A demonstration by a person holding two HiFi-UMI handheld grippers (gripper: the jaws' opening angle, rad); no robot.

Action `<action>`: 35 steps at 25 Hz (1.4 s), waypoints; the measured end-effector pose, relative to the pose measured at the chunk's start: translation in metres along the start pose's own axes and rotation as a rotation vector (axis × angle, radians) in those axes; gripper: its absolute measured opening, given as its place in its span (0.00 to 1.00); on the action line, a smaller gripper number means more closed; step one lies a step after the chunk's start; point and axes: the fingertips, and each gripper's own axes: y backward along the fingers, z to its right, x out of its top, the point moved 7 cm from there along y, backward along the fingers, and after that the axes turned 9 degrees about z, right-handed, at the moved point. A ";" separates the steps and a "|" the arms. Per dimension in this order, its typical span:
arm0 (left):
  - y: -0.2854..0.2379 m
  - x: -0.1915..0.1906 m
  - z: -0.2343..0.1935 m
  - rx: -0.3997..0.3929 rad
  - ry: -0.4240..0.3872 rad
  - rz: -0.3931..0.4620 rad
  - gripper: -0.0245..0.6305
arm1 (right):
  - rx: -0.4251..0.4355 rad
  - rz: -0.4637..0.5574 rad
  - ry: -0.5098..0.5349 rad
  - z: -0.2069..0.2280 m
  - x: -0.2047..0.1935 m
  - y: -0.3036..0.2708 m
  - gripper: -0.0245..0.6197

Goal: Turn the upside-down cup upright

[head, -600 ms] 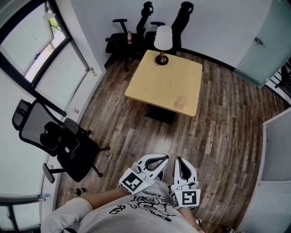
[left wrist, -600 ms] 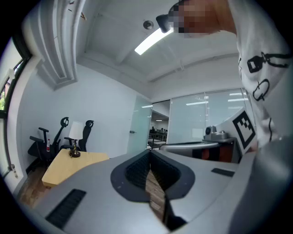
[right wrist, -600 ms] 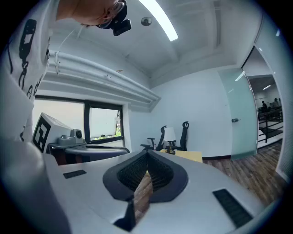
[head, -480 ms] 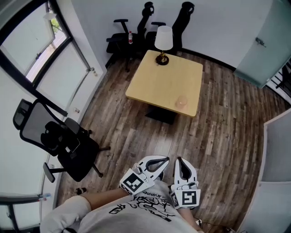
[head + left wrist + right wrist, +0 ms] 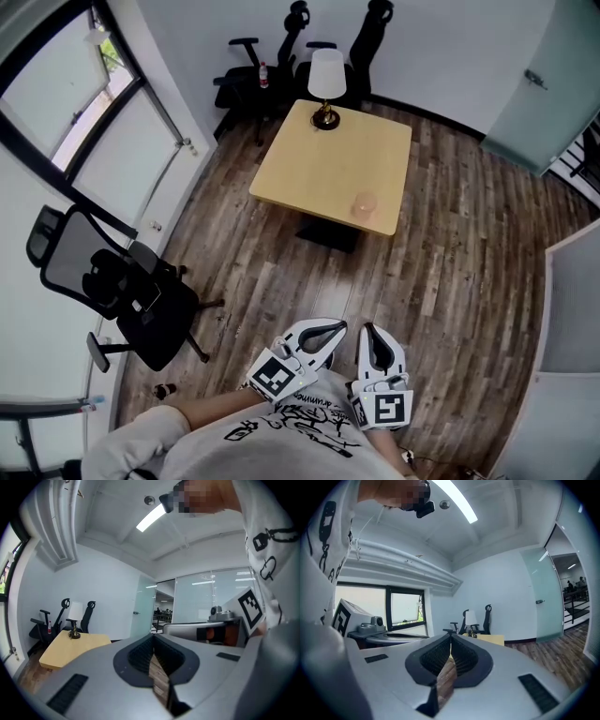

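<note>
Head view shows the surface [image 5: 319, 164] has drifted slightly up-left. The cup [image 5: 364, 203] waits near its front right corner, well apart from my left tongs [image 5: 328, 330] and right tongs [image 5: 373, 336], both shut and empty. I judge the approach not yet begun.

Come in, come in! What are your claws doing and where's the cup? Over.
Left gripper shut, empty. Right gripper shut, empty. Cup on the table near its front edge, not yet reached. Only wooden floor between.
</note>
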 end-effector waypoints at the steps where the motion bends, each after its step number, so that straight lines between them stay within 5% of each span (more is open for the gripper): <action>1: -0.003 -0.002 0.002 0.005 0.003 -0.004 0.05 | 0.001 0.001 0.003 0.004 0.000 0.002 0.08; 19: -0.044 -0.019 -0.020 0.050 0.006 -0.026 0.05 | 0.037 -0.031 -0.021 0.045 -0.013 -0.031 0.08; 35: -0.108 -0.001 -0.164 0.000 0.022 -0.013 0.05 | 0.003 -0.032 0.026 0.080 -0.004 -0.176 0.08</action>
